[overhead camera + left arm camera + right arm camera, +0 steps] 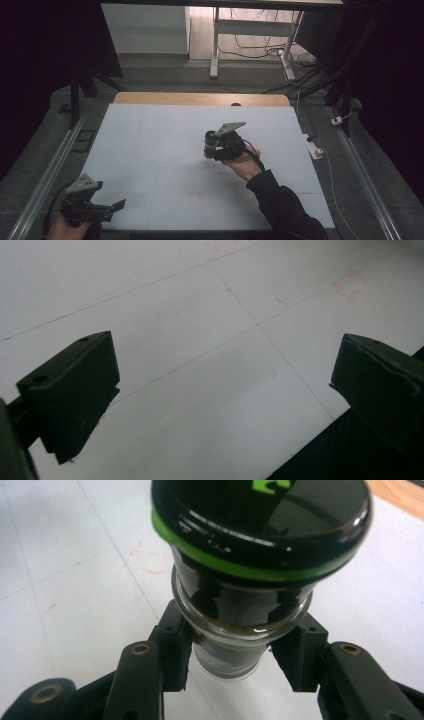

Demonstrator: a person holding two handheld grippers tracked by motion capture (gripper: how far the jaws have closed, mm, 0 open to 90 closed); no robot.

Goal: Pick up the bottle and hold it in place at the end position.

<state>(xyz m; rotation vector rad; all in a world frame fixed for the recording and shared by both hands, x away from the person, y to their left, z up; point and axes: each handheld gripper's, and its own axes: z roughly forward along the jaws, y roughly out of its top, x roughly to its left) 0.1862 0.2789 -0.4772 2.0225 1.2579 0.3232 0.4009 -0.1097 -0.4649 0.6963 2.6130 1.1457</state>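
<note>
My right gripper (214,150) is near the middle of the white table, shut on a small glass jar (210,143) with a black lid and green ring. In the right gripper view the jar (250,580) stands close up, its clear glass body clamped between both black pads (175,650), the lid toward the camera. The jar is held above the table surface. My left gripper (112,206) rests at the near left corner, a hand around it. Its jaws stand wide apart over bare table in the left gripper view, left gripper (220,395), with nothing between them.
The white table top (165,135) has a wooden strip (200,98) along its far edge. Faint red marks (350,284) lie on the surface. A power strip and cables (314,149) lie right of the table. Desk legs (215,45) stand on the floor beyond.
</note>
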